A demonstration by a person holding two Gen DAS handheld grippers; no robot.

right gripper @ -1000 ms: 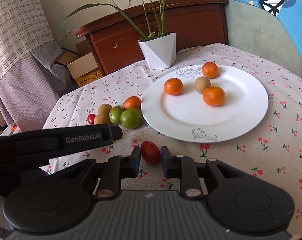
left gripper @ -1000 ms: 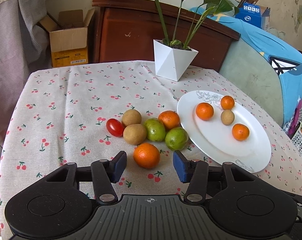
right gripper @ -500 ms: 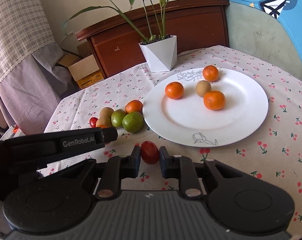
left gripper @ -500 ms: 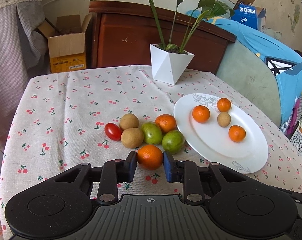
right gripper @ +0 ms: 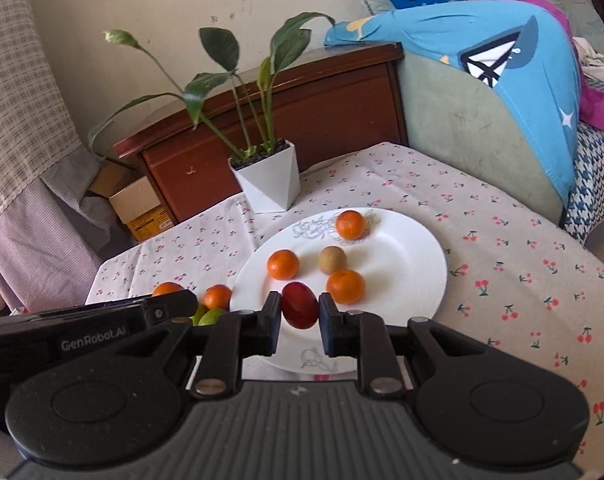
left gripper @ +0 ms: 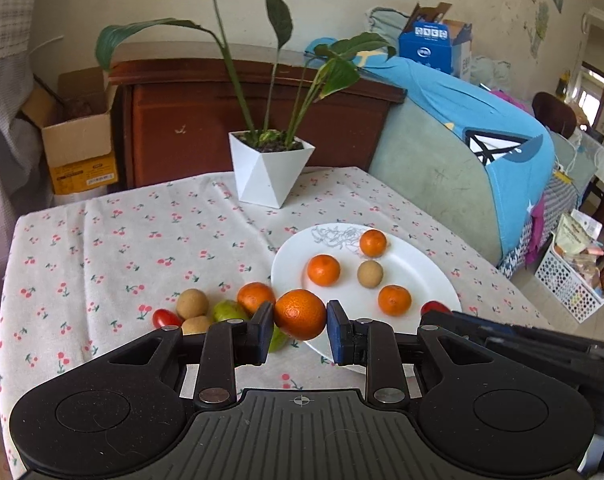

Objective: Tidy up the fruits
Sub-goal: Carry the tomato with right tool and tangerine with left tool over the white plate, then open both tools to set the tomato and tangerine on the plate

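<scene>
My left gripper [left gripper: 299, 316] is shut on an orange [left gripper: 299, 313] and holds it above the cloth beside the white plate [left gripper: 434, 276]. My right gripper [right gripper: 299, 312] is shut on a red cherry tomato [right gripper: 299, 305] and holds it over the near part of the plate [right gripper: 406, 240]. The plate carries three small oranges and one brown fruit [right gripper: 332, 259]. On the cloth to its left lie another orange [left gripper: 255, 297], two brown fruits [left gripper: 192, 303], green fruits [left gripper: 229, 312] and a second cherry tomato [left gripper: 165, 317].
A white pot with a tall plant [left gripper: 269, 172] stands at the back of the table. A wooden cabinet [left gripper: 205, 120] and a cardboard box [left gripper: 77, 148] stand behind the table. A covered chair [left gripper: 462, 168] stands at the right edge.
Both grippers have lifted their fruit off the cloth. The left has risen with the orange. The right has carried the tomato forward over the plate.
</scene>
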